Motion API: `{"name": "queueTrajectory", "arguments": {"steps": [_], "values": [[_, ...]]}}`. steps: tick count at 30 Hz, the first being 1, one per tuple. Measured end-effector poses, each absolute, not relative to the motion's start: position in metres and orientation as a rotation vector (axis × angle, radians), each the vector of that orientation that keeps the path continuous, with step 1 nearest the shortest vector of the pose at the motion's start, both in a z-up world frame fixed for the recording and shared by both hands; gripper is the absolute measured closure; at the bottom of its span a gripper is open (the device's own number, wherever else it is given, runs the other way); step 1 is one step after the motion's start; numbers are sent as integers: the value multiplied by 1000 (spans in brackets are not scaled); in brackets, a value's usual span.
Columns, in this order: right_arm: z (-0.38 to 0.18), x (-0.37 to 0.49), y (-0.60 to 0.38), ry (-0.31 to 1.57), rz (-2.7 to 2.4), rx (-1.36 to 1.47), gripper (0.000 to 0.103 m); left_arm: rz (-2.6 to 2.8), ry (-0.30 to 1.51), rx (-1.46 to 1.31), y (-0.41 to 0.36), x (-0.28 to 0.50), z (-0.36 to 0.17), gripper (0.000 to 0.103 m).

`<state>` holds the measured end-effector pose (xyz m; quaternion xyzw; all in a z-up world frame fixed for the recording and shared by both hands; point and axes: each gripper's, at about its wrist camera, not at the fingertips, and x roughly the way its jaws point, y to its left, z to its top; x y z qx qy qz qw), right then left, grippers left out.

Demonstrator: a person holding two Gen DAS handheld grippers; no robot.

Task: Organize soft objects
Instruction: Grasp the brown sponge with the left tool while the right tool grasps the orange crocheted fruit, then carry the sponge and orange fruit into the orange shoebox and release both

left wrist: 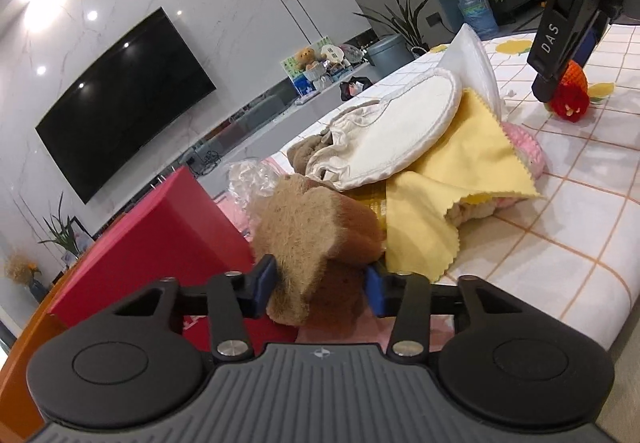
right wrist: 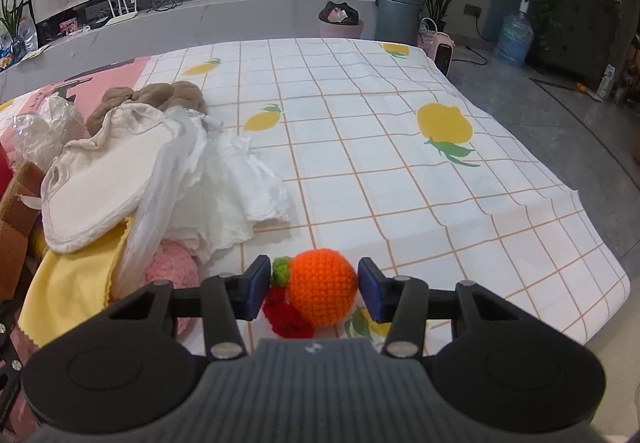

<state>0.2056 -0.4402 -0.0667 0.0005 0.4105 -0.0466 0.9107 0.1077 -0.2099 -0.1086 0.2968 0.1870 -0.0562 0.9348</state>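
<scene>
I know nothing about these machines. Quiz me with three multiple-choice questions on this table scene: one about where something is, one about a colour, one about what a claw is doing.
1. Where does the yellow cloth lie?
A. Partly under the white padded piece in the pile
B. Alone on the floor
C. Folded inside the red box

2. What colour is the round crochet fruit between the right claw pads?
A. Blue
B. Orange
C. Black

3. What is the left claw doing?
A. Hanging open over bare tablecloth
B. Gripping the television
C. Closed on the brown fuzzy toy

Answers:
1 A, the white piece overlaps the cloth's upper edge.
2 B, its knitted ball is bright orange with a green leaf.
3 C, both blue pads press the toy's sides.
</scene>
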Motion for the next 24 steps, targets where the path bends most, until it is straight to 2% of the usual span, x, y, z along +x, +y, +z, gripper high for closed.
{"name": "queueTrajectory", "arguments": {"steps": [1, 7, 18, 24], "values": [[-66, 205, -440, 846, -95, 0, 56, -117, 368, 610, -209, 105, -107, 60], [-51, 201, -440, 834, -47, 27, 57, -79, 342, 578, -204, 88, -91, 68], [-20, 182, -433, 760, -21, 47, 57, -88, 322, 505, -199, 64, -55, 69], [-9, 171, -427, 742, -4, 71, 57, -148, 460, 474, -192, 61, -40, 69]]}}
